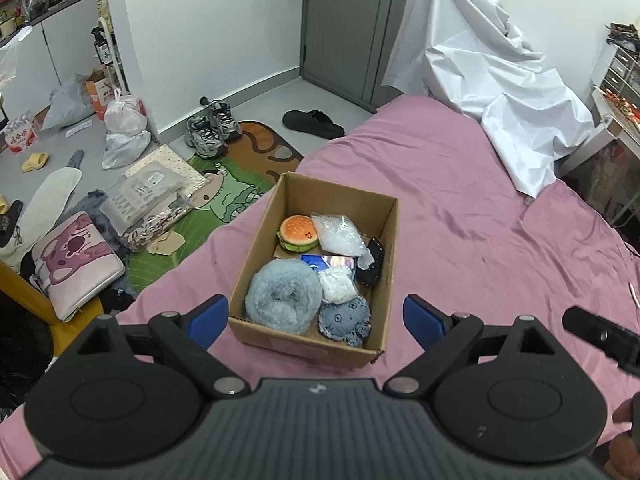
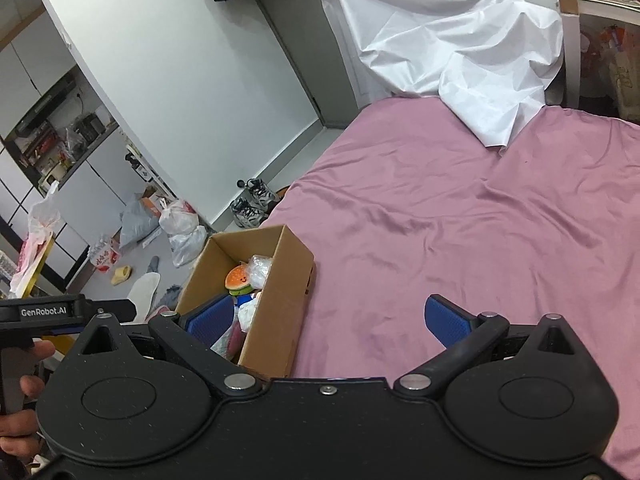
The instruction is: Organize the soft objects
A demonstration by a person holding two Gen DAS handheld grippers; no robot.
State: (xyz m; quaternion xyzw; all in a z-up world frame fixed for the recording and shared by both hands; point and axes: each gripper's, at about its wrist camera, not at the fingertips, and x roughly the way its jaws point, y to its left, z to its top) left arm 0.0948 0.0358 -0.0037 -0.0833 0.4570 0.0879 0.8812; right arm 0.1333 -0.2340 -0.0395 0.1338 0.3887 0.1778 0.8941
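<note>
An open cardboard box point(image 1: 384, 276) stands on the pink bed point(image 1: 460, 208). It holds a burger plush point(image 1: 298, 233), a fluffy blue round plush point(image 1: 282, 296), a grey-blue fuzzy plush point(image 1: 345, 318), a black pouch point(image 1: 371, 266) and clear plastic bags point(image 1: 338, 233). My left gripper point(image 1: 316, 322) is open and empty, just above the box's near end. My right gripper point(image 2: 330, 318) is open and empty, to the right of the box point(image 2: 280, 304), over bare sheet. The burger plush point(image 2: 239, 279) shows there too.
A crumpled white sheet point(image 1: 492, 68) lies at the far end of the bed. The floor to the left holds sneakers point(image 1: 210, 126), a cartoon rug point(image 1: 224, 192), bags point(image 1: 124, 128) and a pink pillow point(image 1: 76, 260). A desk point(image 1: 616, 112) stands at the right.
</note>
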